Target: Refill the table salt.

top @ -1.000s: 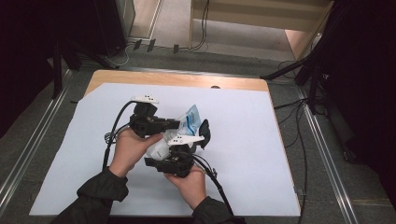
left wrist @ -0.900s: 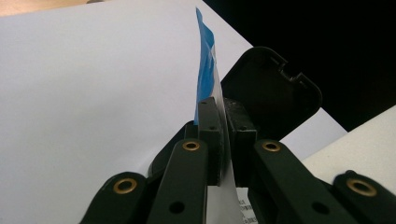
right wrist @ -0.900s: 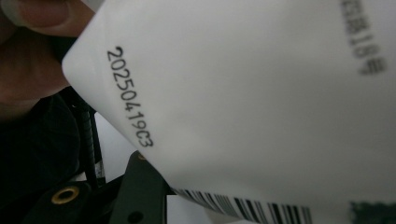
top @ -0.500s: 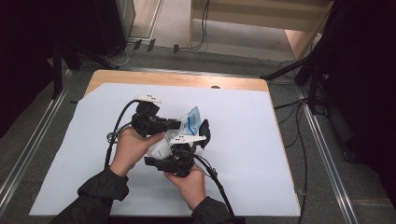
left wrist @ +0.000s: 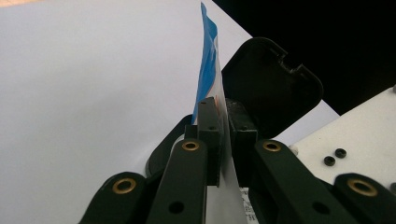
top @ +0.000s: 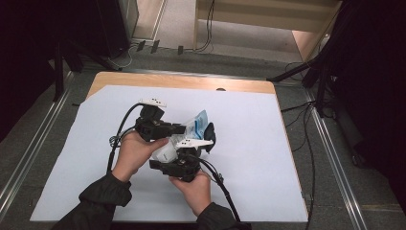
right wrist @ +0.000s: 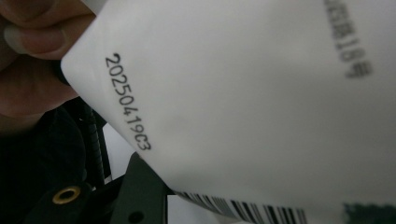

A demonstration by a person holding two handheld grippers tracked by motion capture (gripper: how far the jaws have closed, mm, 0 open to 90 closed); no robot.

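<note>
A blue and white packet [top: 197, 122] is held up over the middle of the table between both grippers. My left gripper [top: 184, 128] comes in from the left, shut on the packet's thin edge [left wrist: 208, 60], its fingertips [left wrist: 209, 126] pinching the film. My right gripper [top: 207, 136] comes from below, and its wide black pads [left wrist: 275, 84] sit on either side of the packet's body, shut on it. In the right gripper view the packet's white back [right wrist: 243, 93], with a printed date code and a barcode, lies close to the camera. A hand shows at the upper left there.
A white sheet [top: 268, 143] covers the table, with a strip of bare wood [top: 182, 82] along the far edge. Cables trail from both grippers toward the person. Metal rails and floor cables run along both sides of the table.
</note>
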